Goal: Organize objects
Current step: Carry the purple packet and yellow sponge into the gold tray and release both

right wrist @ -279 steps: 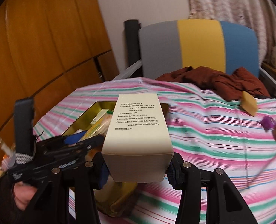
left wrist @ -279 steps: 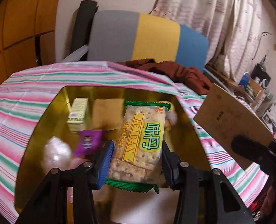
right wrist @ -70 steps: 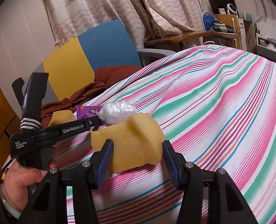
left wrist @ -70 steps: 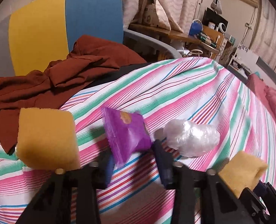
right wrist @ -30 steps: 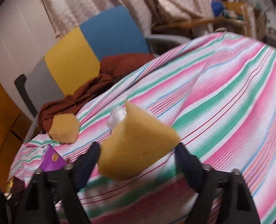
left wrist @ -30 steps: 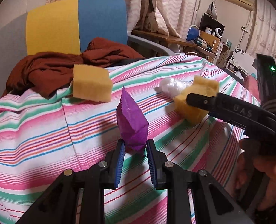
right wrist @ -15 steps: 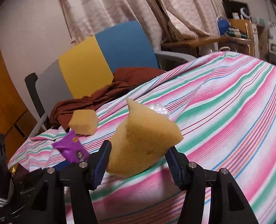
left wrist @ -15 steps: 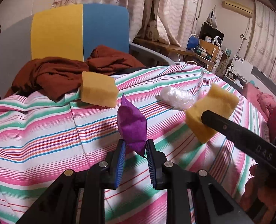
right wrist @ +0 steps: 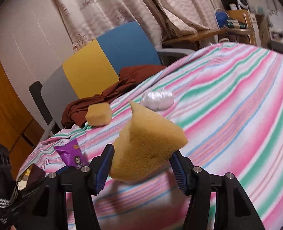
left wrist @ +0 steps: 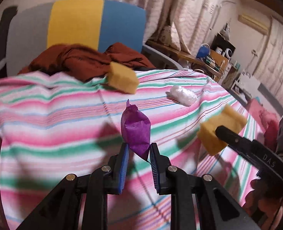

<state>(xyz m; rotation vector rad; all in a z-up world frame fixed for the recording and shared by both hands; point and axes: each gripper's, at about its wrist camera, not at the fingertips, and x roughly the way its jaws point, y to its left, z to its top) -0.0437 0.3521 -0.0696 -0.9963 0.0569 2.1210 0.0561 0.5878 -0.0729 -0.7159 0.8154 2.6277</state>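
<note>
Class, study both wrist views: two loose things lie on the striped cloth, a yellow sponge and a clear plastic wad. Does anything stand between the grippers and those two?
Nothing lies in the path, but both are occupied: the left gripper pinches a purple packet, the right gripper clamps a held sponge. The far sponge and plastic wad stay uncovered.

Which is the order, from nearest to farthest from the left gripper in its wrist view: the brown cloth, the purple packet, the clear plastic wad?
1. The purple packet, clamped in the left gripper.
2. The clear plastic wad, lying on the striped cloth, ahead to the right.
3. The brown cloth, farthest, heaped on the chair at the back left.
</note>
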